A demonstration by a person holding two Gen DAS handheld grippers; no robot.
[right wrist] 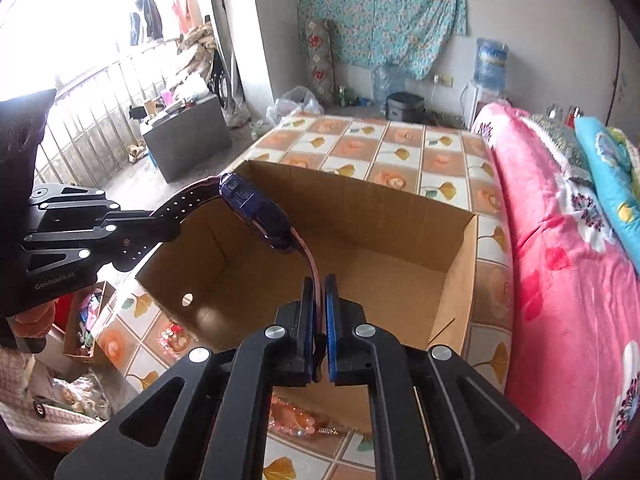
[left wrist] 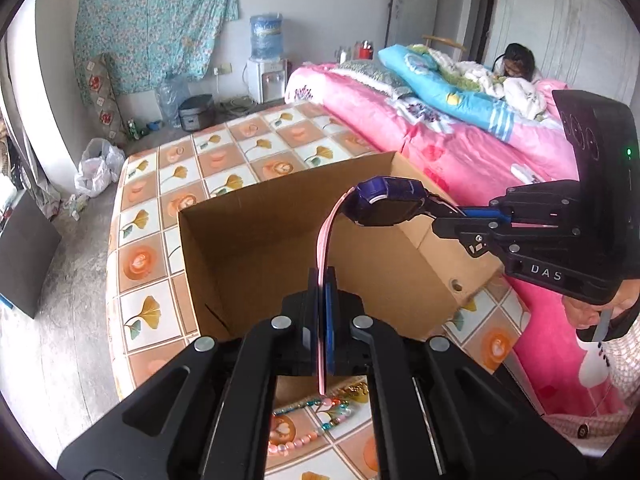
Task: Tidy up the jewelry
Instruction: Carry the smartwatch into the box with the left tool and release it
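Note:
A purple watch (left wrist: 384, 200) with a pink-lined strap hangs over an open cardboard box (left wrist: 256, 248). My left gripper (left wrist: 323, 280) is shut on one end of the strap (left wrist: 326, 236). My right gripper (right wrist: 319, 286) is shut on the other end of the strap (right wrist: 310, 258); the watch body (right wrist: 256, 212) is held between both. The right gripper also shows in the left wrist view (left wrist: 440, 210), and the left gripper in the right wrist view (right wrist: 172, 220). Bead bracelets (left wrist: 308, 424) lie on the table in front of the box, also seen in the right wrist view (right wrist: 292, 416).
The box (right wrist: 400, 216) stands on a table with a tiled floral cloth (left wrist: 224, 160). A bed with pink bedding (left wrist: 460, 148) runs along the right, with a person at its far end. A small box of items (right wrist: 86, 320) sits on the floor at left.

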